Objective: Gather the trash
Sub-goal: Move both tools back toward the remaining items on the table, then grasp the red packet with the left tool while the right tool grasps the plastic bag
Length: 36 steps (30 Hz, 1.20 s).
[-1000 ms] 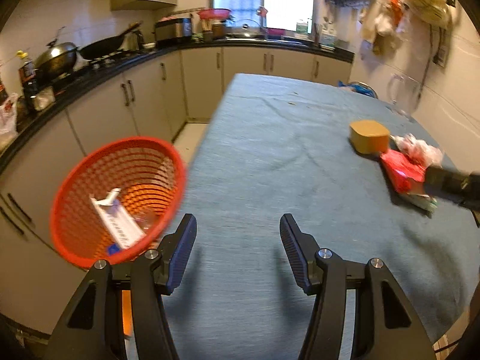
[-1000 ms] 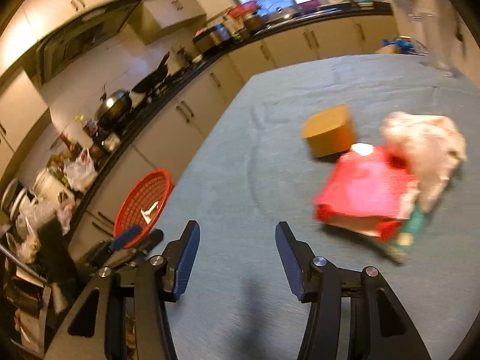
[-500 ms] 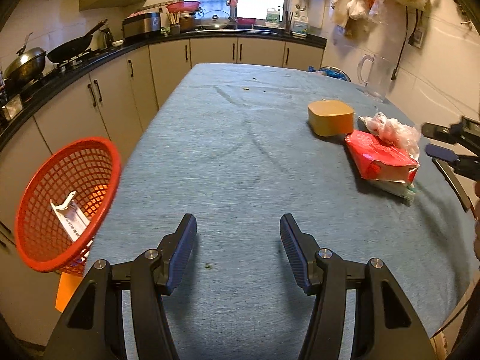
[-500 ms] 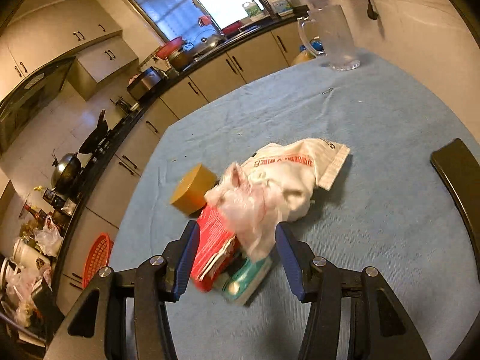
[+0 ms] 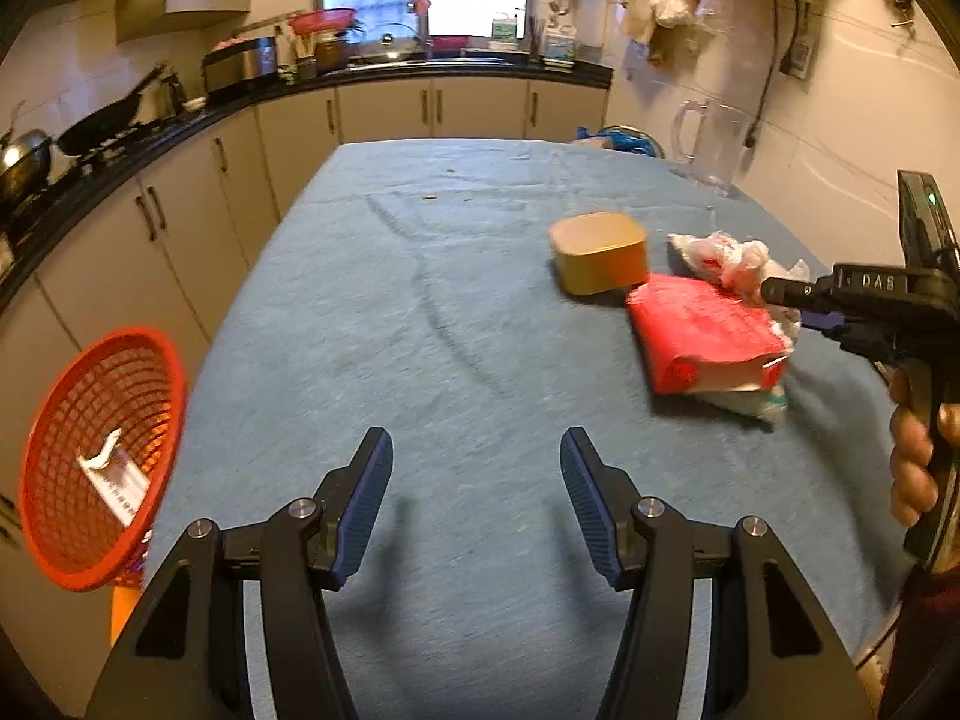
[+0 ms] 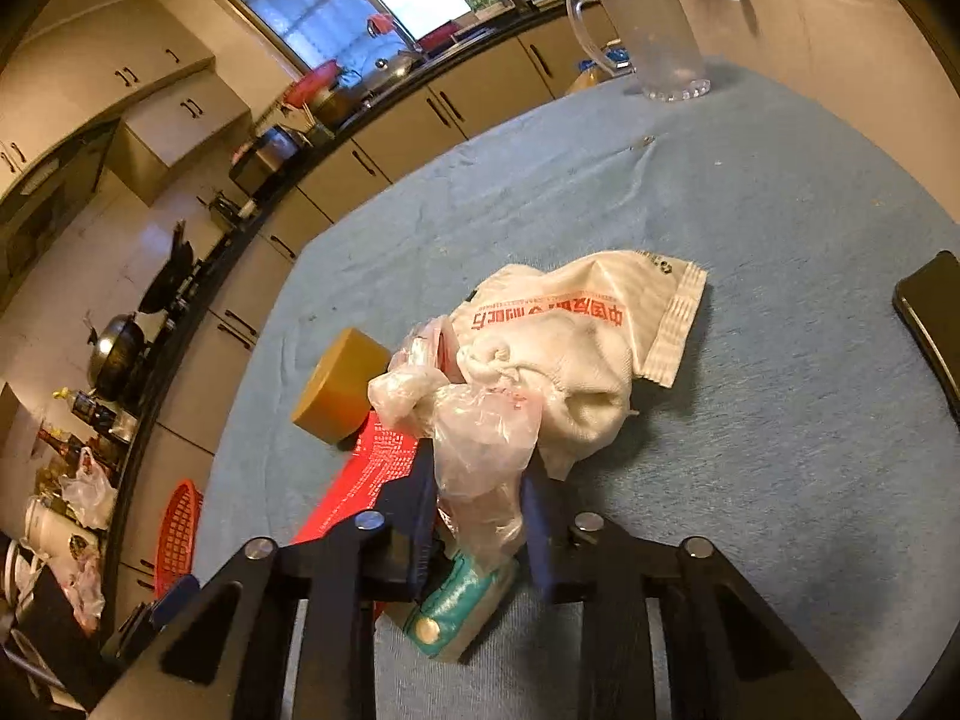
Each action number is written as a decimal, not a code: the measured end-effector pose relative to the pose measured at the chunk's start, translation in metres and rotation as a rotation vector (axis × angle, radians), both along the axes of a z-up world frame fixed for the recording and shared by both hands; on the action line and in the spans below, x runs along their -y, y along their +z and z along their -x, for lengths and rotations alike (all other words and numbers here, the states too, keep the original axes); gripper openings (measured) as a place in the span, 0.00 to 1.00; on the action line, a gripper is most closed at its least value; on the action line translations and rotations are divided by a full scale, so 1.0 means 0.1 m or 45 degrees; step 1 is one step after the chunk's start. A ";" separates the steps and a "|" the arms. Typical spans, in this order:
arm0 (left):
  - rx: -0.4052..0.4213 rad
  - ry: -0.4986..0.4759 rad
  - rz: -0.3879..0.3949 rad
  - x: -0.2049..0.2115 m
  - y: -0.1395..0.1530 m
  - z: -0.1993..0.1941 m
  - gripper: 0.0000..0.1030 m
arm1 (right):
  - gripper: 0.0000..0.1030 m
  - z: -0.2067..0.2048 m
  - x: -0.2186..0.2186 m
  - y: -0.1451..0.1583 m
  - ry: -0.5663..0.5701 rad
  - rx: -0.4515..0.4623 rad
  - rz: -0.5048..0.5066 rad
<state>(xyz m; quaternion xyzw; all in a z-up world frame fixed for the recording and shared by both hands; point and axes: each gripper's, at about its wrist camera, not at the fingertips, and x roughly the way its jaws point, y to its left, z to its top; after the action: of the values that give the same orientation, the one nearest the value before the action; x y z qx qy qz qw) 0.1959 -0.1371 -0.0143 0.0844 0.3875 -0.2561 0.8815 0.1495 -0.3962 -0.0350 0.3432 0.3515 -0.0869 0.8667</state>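
Note:
A pile of trash lies on the blue tablecloth: a crumpled clear plastic bag point(image 6: 480, 426), a white wrapper with red print point(image 6: 588, 336), a red packet point(image 6: 366, 468) and a teal-and-white packet point(image 6: 462, 606). My right gripper point(image 6: 480, 516) is closed around the lower part of the clear plastic bag. In the left wrist view the red packet point(image 5: 702, 330) and the plastic bag point(image 5: 732, 258) lie at the right, with the right gripper point(image 5: 780, 294) on them. My left gripper point(image 5: 477, 504) is open and empty above the table. The red mesh basket point(image 5: 90, 456) hangs off the table's left edge with a white wrapper inside.
A tan box point(image 5: 600, 252) sits beside the trash pile. A clear plastic jug point(image 6: 654, 24) stands at the far right of the table. A dark phone point(image 6: 930, 312) lies at the right edge. Kitchen counters and cabinets point(image 5: 198, 180) run along the left.
My right gripper has moved forward onto the trash pile and closed on the clear plastic bag. The left gripper's view has shifted slightly; it stays open.

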 end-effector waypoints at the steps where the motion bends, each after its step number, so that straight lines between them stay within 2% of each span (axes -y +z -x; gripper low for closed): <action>1: -0.024 -0.016 0.017 0.05 0.03 -0.02 0.55 | 0.25 0.03 -0.01 0.02 0.001 0.013 0.010; 5: -0.143 -0.084 0.106 0.25 0.10 -0.13 0.61 | 0.25 0.27 0.00 0.12 -0.011 0.088 0.021; 9: -0.333 -0.148 0.216 0.54 0.09 -0.28 0.63 | 0.25 0.45 0.04 0.17 -0.020 0.131 0.010; 13: -0.472 -0.147 0.249 0.78 0.00 -0.40 0.65 | 0.25 0.57 0.10 0.18 -0.031 0.153 -0.012; 15: -0.510 -0.155 0.269 0.88 -0.01 -0.42 0.68 | 0.25 0.62 0.14 0.17 -0.041 0.159 -0.021; 17: -0.516 -0.176 0.246 1.02 -0.01 -0.42 0.77 | 0.25 0.67 0.19 0.14 -0.049 0.163 -0.039; 20: -0.503 -0.178 0.218 1.11 -0.02 -0.38 0.77 | 0.25 0.73 0.24 0.11 -0.045 0.170 -0.060; 24: -0.547 -0.150 0.226 1.15 -0.08 -0.46 0.77 | 0.25 0.75 0.23 0.09 -0.024 0.173 -0.064; 30: -0.731 -0.165 0.288 1.29 -0.32 -0.66 0.77 | 0.25 0.73 0.24 0.04 -0.020 0.172 -0.092; 32: -0.737 -0.164 0.324 1.30 -0.34 -0.69 0.77 | 0.25 0.72 0.23 0.04 -0.021 0.172 -0.093; 33: -0.728 -0.162 0.329 1.30 -0.33 -0.68 0.76 | 0.25 0.72 0.23 0.04 -0.019 0.172 -0.092; 34: -0.715 -0.167 0.338 1.29 -0.32 -0.67 0.68 | 0.25 0.71 0.23 0.03 -0.017 0.170 -0.090; 35: -0.707 -0.172 0.340 1.28 -0.30 -0.65 0.51 | 0.25 0.70 0.23 0.02 -0.015 0.166 -0.090; 36: -0.705 -0.179 0.335 1.28 -0.29 -0.63 0.44 | 0.25 0.70 0.24 0.01 -0.013 0.162 -0.094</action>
<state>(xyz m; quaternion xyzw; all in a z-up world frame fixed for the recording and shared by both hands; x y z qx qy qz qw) 0.2592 -0.2649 -0.0434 -0.0767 0.5695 -0.3777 0.7260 0.0796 -0.4200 -0.0342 0.3815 0.2968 -0.0563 0.8736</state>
